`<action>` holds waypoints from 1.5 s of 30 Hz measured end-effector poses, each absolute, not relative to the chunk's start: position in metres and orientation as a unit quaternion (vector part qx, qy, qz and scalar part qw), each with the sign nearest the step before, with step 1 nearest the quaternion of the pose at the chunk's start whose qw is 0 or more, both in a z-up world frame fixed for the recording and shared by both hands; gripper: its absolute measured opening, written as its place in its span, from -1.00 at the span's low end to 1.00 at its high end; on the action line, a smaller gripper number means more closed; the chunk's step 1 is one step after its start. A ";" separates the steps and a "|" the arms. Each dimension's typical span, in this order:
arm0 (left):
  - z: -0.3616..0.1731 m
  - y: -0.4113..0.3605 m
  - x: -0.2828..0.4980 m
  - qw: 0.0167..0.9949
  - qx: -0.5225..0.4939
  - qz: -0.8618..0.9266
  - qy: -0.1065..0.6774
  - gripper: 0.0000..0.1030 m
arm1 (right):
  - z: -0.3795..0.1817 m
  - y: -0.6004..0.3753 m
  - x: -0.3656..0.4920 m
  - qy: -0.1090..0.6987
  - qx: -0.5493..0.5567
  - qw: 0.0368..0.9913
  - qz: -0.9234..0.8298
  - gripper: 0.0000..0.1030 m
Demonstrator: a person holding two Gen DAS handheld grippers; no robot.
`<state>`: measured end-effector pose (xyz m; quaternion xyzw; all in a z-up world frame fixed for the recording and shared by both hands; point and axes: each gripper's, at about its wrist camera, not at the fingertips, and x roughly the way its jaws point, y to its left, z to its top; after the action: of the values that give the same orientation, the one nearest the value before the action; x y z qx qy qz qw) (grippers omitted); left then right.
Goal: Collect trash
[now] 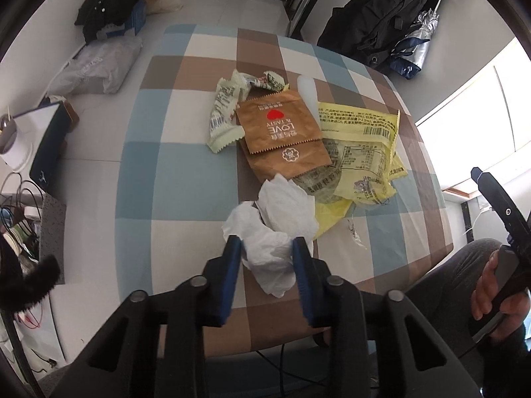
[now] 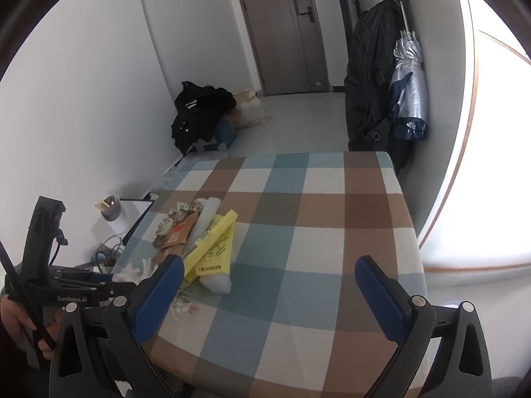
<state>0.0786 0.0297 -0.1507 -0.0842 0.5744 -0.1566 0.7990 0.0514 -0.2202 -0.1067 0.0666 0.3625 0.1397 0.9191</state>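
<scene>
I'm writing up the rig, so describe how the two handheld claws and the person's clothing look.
Both claws are alike. The left claw has black plastic linkage arms with round silver pivot pins and flat blue pads. The right claw matches, with blue pads. The right view shows white lettering on the left claw's black body and thin black cable. A grey trouser leg shows.

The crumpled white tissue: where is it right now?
In the left wrist view the crumpled white tissue lies at the near edge of the checked tablecloth, between the left tongs, just before the brown paper bag.
</scene>
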 end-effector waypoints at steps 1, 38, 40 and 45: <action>-0.150 0.030 0.079 0.799 -0.087 -0.157 0.574 -0.56 | -0.107 -0.220 0.051 0.362 0.064 0.919 0.139 1.00; -0.066 0.133 0.063 0.880 -0.231 -0.122 0.396 -0.77 | -0.164 -0.010 0.053 0.401 -0.208 0.865 0.219 0.23; -0.067 0.137 0.064 0.877 -0.241 -0.122 0.397 -0.77 | -0.175 -0.004 0.056 0.411 -0.230 0.856 0.212 -0.13; -0.067 0.136 0.064 0.875 -0.248 -0.124 0.396 -0.77 | -0.180 0.004 0.049 0.397 -0.265 0.854 0.207 -0.57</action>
<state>0.0640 0.1361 -0.0671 -0.2485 0.3964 -0.1236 0.8751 0.0495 0.0042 -0.1801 -0.2652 0.3973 0.2069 0.8538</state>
